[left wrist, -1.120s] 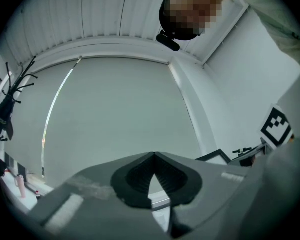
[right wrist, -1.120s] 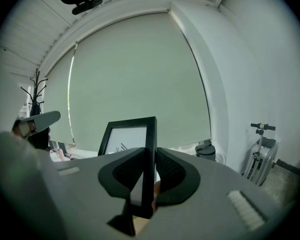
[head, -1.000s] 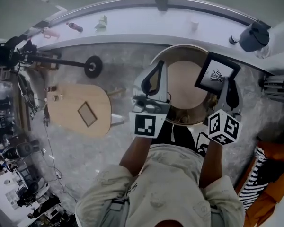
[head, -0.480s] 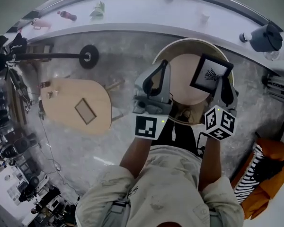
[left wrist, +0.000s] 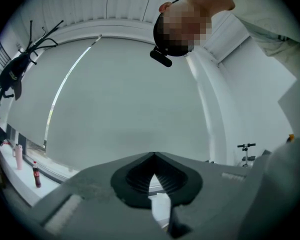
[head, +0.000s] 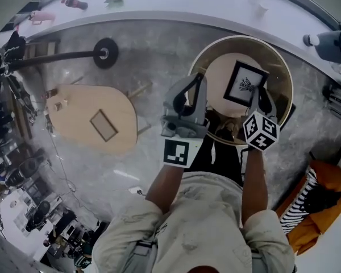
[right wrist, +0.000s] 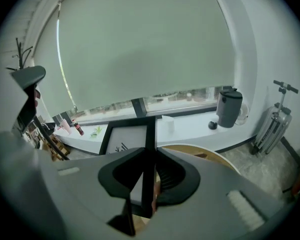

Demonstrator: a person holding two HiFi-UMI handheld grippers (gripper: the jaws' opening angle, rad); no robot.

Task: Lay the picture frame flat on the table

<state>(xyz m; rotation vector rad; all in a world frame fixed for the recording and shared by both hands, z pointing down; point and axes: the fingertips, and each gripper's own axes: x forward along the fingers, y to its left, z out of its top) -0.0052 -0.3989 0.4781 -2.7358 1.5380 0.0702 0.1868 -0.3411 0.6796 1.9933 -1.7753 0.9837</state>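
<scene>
A black picture frame (head: 245,83) with a white mat and a small dark drawing hangs over the round brass-rimmed table (head: 284,78), tilted, its face up toward me. My right gripper (head: 260,94) is shut on the frame's near right edge. In the right gripper view the frame's black edge (right wrist: 150,129) runs straight between the jaws, with the table rim (right wrist: 215,156) below. My left gripper (head: 197,78) hovers at the table's left rim, shut and holding nothing. The left gripper view shows my left gripper (left wrist: 153,156) against a pale blind, with no task object.
A teardrop-shaped wooden table (head: 74,115) bearing a small frame (head: 104,125) stands on the floor to the left. A white window ledge (head: 159,4) with bottles (head: 74,3) and a black container (right wrist: 229,106) runs behind. An orange cushion (head: 321,181) lies at right.
Both grippers have come down. The right one carried the picture frame from above the table's far right rim down over the table top, and the frame now leans flatter.
</scene>
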